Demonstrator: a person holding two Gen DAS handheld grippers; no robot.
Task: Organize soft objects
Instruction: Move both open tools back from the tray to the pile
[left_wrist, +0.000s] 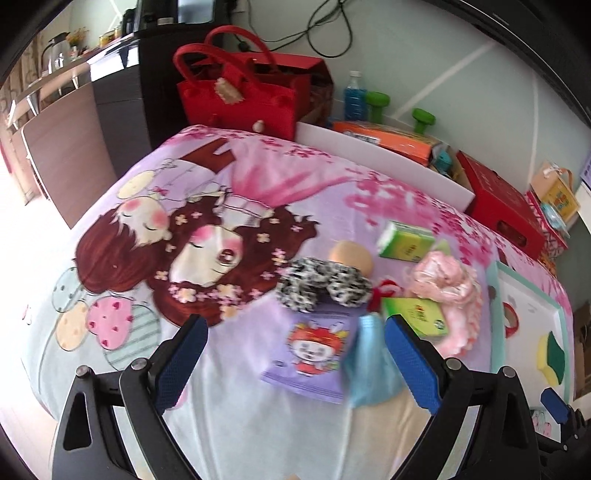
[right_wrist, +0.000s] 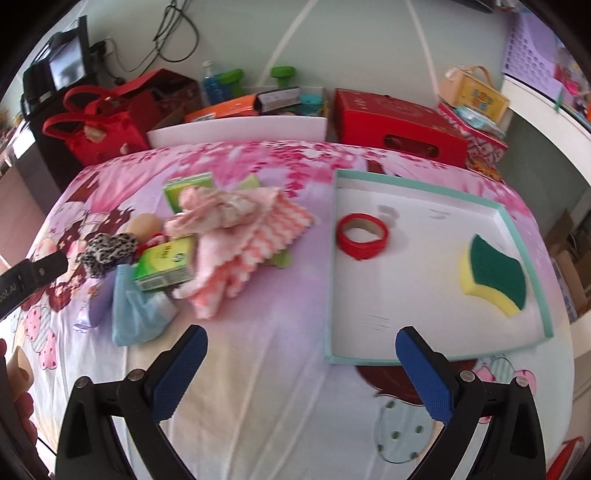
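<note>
A pile of soft things lies on the patterned bedspread (right_wrist: 258, 332): a pink striped cloth (right_wrist: 240, 236), a leopard-print scrunchie (left_wrist: 321, 282), a light blue mask (left_wrist: 369, 365), two green tissue packs (left_wrist: 406, 240) (left_wrist: 417, 317), a beige sponge ball (left_wrist: 351, 253) and a purple packet (left_wrist: 310, 354). A white tray with a teal rim (right_wrist: 528, 251) holds a yellow-green sponge (right_wrist: 495, 269) and a red tape roll (right_wrist: 362, 236). My left gripper (left_wrist: 291, 362) is open above the purple packet. My right gripper (right_wrist: 299, 369) is open, near the tray's front left corner.
A red felt handbag (left_wrist: 240, 96), a white bin (right_wrist: 236, 131) with boxes, a blue bottle (left_wrist: 354, 96) and red boxes (right_wrist: 399, 125) stand along the wall behind the bed. The left gripper's body (right_wrist: 26, 280) shows at the right view's left edge.
</note>
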